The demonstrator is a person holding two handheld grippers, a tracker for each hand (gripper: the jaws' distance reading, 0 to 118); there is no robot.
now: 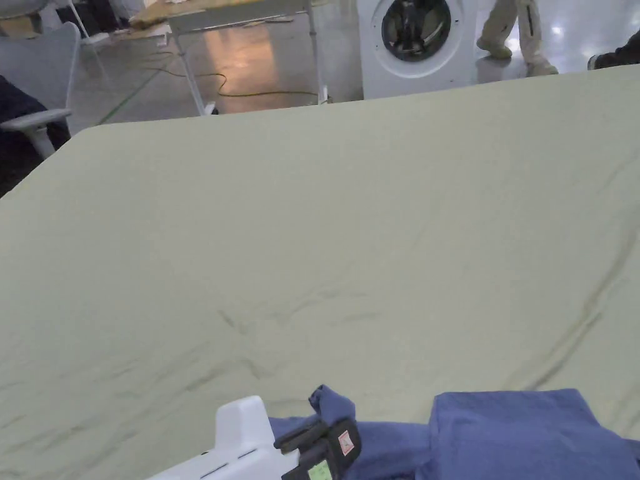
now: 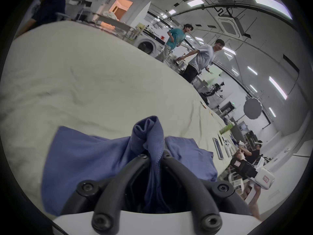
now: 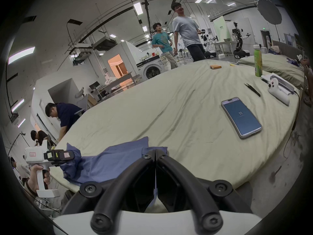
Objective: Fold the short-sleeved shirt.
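the blue short-sleeved shirt (image 1: 525, 434) lies at the near edge of the tabletop (image 1: 325, 237), which is covered with a pale green sheet, and part of the cloth hangs over that edge in the right gripper view. the left tool (image 2: 155, 155) has a bunched ridge of the shirt's fabric clamped between its two jaws, and the cloth stands up in a peak just past the tips. in the head view this tool sits at the near left, white body with black jaws, touching the raised blue fold. a hand (image 3: 36, 176) holds its white grip in the right gripper view. the right tool (image 3: 155, 151) has its jaws pressed together on the shirt's far right edge, with a thin strip of blue fabric showing in the seam between them. further out on the right lie a phone (image 3: 241, 117) with a lit screen, then a white controller (image 3: 277, 92) and a green bottle (image 3: 258, 62) standing upright. the middle of the sheet is wrinkled. beyond the far edge stands a white washing machine (image 1: 415, 44), and two people (image 3: 176, 35) stand near it.
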